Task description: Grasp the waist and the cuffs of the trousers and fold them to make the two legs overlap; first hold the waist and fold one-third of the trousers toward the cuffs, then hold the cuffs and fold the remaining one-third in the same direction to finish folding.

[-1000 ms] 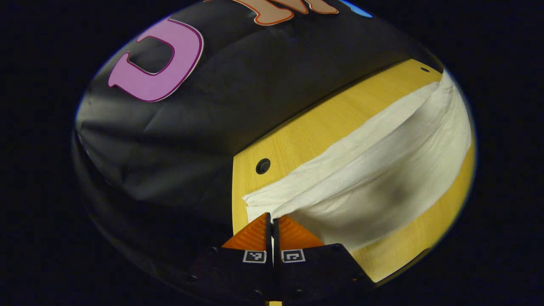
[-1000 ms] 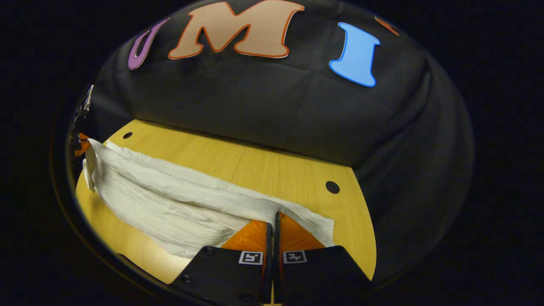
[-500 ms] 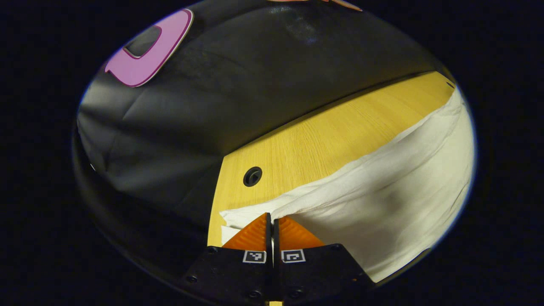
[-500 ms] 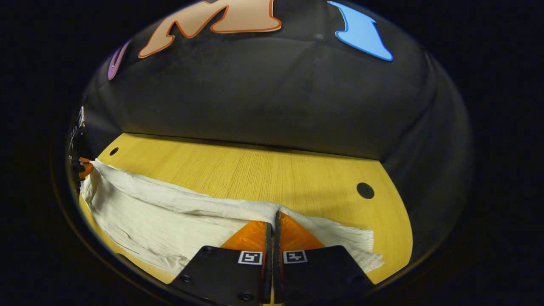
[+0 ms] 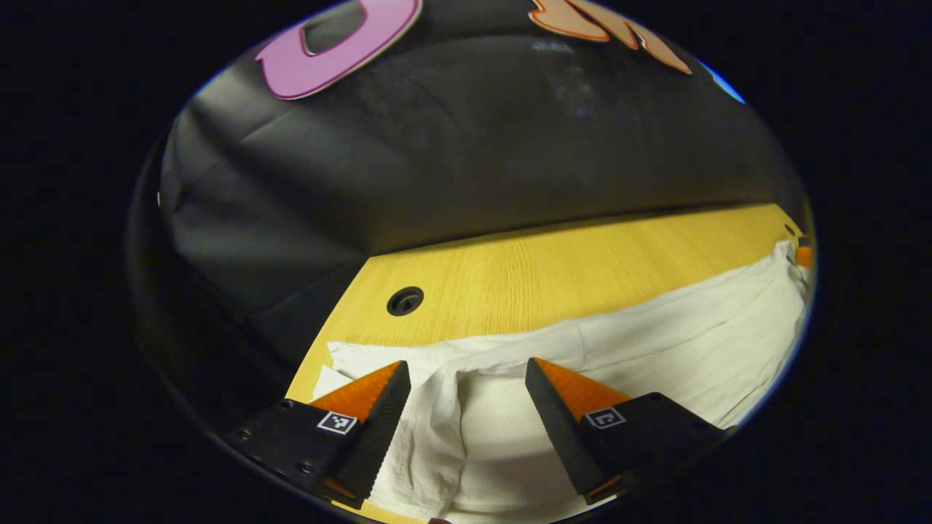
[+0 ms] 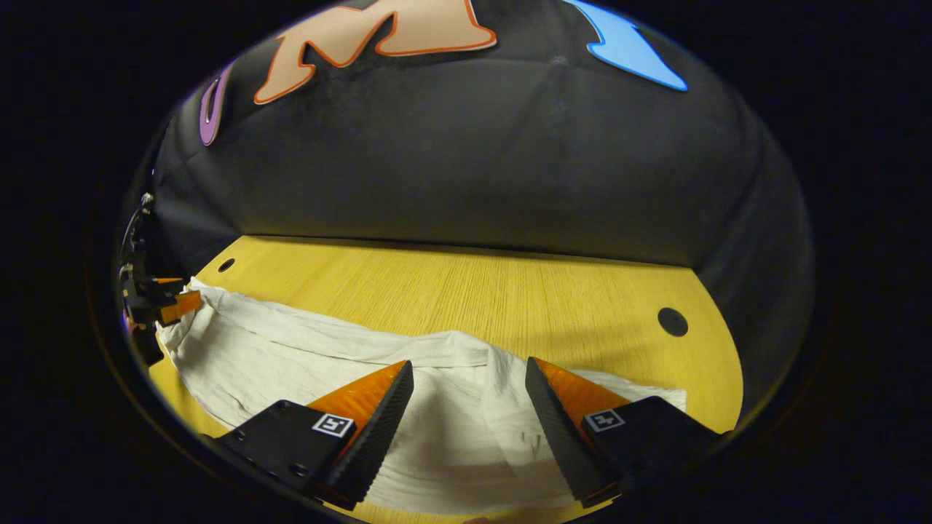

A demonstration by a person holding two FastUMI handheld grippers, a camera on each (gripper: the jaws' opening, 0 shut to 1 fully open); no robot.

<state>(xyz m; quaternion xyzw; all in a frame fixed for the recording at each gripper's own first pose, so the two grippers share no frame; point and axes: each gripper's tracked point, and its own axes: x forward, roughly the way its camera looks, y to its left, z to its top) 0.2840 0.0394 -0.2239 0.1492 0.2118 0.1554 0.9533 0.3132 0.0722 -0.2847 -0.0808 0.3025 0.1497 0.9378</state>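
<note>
In the left gripper view, the left hand-held gripper point(image 5: 466, 375) stands wide open, its two fingers spread apart at 7 and 5 o'clock with nothing pinched between them. The white trousers point(image 5: 619, 349) lie flat on the tabletop point(image 5: 553, 269) under and between the fingers, with a creased ridge of cloth in the gap near the 7 o'clock finger. I cannot tell whether the fingertips touch the cloth. One end of the trousers lies at 8 o'clock, close to the tabletop's edge; the cloth runs from there toward 3 o'clock, where the tip of the right hand-held gripper point(image 5: 803, 255) shows at its far end. A dark hole point(image 5: 405, 300) in the tabletop sits at 10 o'clock, just beyond the cloth.

In the right gripper view, the right hand-held gripper point(image 6: 470, 375) is likewise spread wide and grips nothing. The trousers point(image 6: 306, 356) lie between and below its fingers, a raised fold at 12 o'clock from the gap. The cloth stretches toward 9 o'clock, where the left hand-held gripper point(image 6: 171, 302) is at its far end. Bare tabletop point(image 6: 473, 291) lies beyond, with a hole point(image 6: 672, 322) at 2 o'clock.
</note>
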